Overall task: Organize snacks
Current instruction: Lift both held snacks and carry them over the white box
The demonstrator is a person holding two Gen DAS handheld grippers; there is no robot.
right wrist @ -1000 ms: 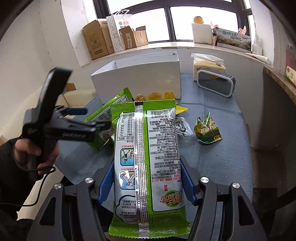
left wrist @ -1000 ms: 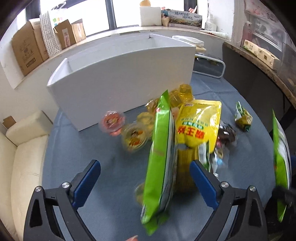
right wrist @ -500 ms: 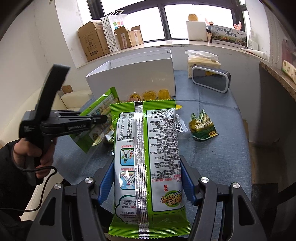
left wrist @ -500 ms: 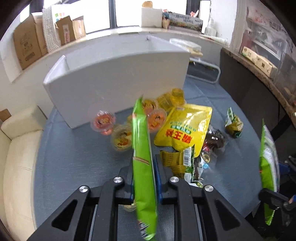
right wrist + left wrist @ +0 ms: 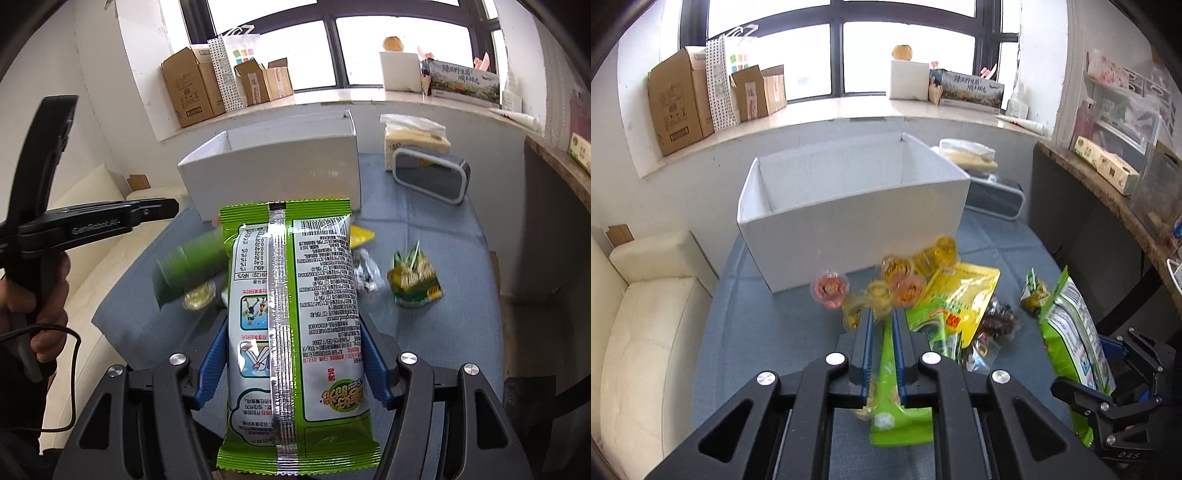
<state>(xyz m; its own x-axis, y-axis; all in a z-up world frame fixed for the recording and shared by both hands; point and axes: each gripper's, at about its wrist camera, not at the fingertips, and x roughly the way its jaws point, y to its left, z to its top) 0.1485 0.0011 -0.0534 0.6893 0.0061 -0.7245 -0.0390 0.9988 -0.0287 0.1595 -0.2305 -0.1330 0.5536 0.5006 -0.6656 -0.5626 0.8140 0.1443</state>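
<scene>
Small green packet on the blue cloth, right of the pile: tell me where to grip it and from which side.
Grip the small green packet by its upstanding crimped top edge, coming from above with jaws across the thin seam. It lies apart from the clear wrapper beside it, so there seems room for both fingers; its puffed body would likely slip.

The left hand-held gripper [image 5: 882, 317] points forward and down, its jaws clamped tight on a thin green packet [image 5: 892, 373] seen edge-on; a bare hand [image 5: 40, 295] grips its black handle at the left of the right wrist view, a cable trailing below; the right hand-held gripper [image 5: 291, 354] angles down too, its blue pads [image 5: 214, 354] pressing both sides of a wide green bag [image 5: 295, 332].
</scene>
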